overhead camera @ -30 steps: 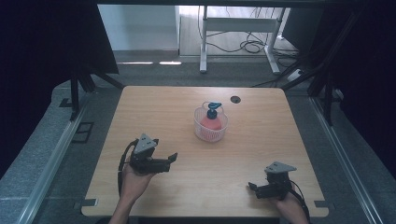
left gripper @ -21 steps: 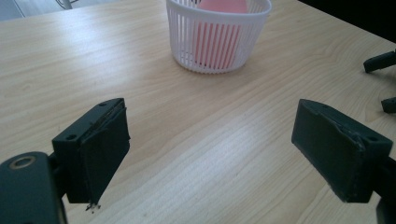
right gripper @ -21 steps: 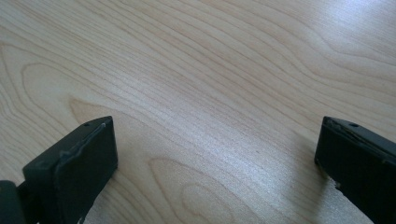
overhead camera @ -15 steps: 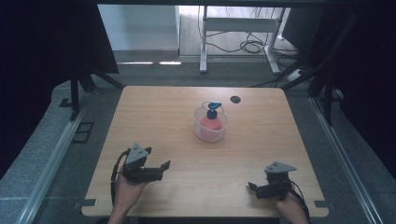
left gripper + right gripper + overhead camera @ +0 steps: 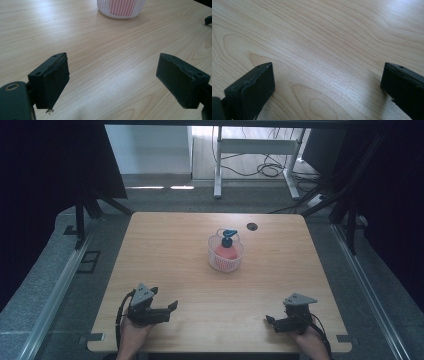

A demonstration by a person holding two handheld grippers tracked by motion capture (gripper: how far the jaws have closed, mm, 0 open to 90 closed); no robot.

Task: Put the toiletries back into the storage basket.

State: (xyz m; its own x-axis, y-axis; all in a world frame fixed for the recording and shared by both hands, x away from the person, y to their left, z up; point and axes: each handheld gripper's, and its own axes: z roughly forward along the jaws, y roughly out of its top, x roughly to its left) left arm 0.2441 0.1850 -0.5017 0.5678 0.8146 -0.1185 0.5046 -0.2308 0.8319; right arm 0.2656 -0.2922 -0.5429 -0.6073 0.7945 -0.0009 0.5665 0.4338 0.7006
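Dim room, black surrounds. Daylight enters beyond the far end of the table (image 5: 165,245). Sheen glares on the wood in the right gripper view. High view soft, grainy.

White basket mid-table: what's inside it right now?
The white basket holds a red pump bottle with a blue pump head, standing upright. The slatted wall hides the bottle's base and the basket floor.
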